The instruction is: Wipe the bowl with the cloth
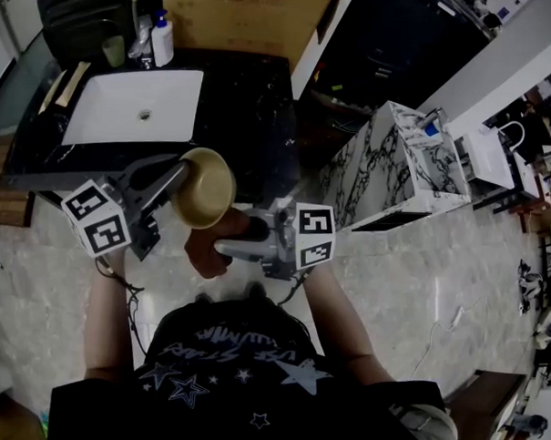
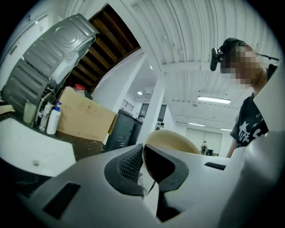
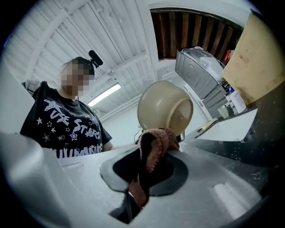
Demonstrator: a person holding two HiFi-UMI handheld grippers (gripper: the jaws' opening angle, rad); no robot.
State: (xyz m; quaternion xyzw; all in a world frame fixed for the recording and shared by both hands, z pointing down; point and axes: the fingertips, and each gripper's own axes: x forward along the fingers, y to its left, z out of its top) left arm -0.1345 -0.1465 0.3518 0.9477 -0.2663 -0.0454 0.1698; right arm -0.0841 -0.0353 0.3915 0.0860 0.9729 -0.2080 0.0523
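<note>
Head view: left gripper (image 1: pixel 180 173) clamped on bowl (image 1: pixel 208 189) rim; right gripper (image 1: pixel 227 249) pinching cloth (image 1: pixel 201 254) just beside bowl.

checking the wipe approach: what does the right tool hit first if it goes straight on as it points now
Most likely the bowl, dead ahead of the right tool. The cloth clamped in that tool would touch the bowl's outer side first, though the gap between them is hard to judge.
</note>
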